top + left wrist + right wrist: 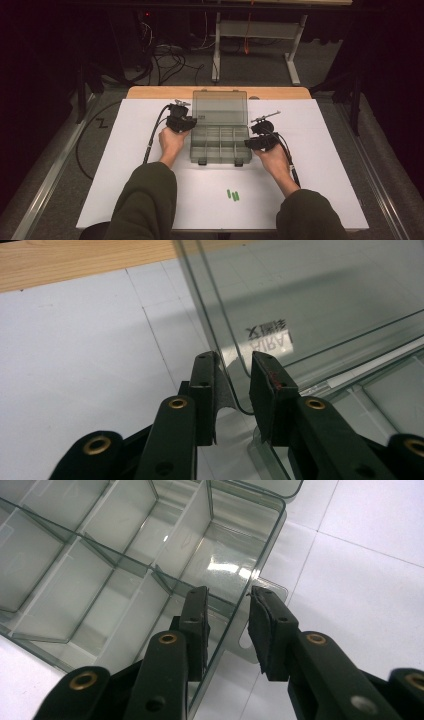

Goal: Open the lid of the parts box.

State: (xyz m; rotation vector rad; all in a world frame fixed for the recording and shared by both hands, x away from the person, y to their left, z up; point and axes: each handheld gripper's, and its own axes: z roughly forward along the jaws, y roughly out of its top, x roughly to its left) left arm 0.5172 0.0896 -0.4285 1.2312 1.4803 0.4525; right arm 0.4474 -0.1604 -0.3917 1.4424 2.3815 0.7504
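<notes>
The clear box (220,145) sat mid-table, its lid (220,106) raised. The left gripper (235,385) straddled the lid's corner, the right gripper (227,622) the box's side wall; neither seemingly pinched.

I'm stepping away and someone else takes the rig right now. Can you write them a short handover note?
Left claw: straddles the near corner of the open lid, a gap on either side, so no grip.
Right claw: jaws either side of the organizer box end wall, beside its side tab, not visibly clamped.
Box: mid-table, lid laid back, the compartments in view look empty.
Green pieces: on the white mat, near the front edge.
Done: box opened.
Left: probably loading the green pieces, then closing.
</notes>
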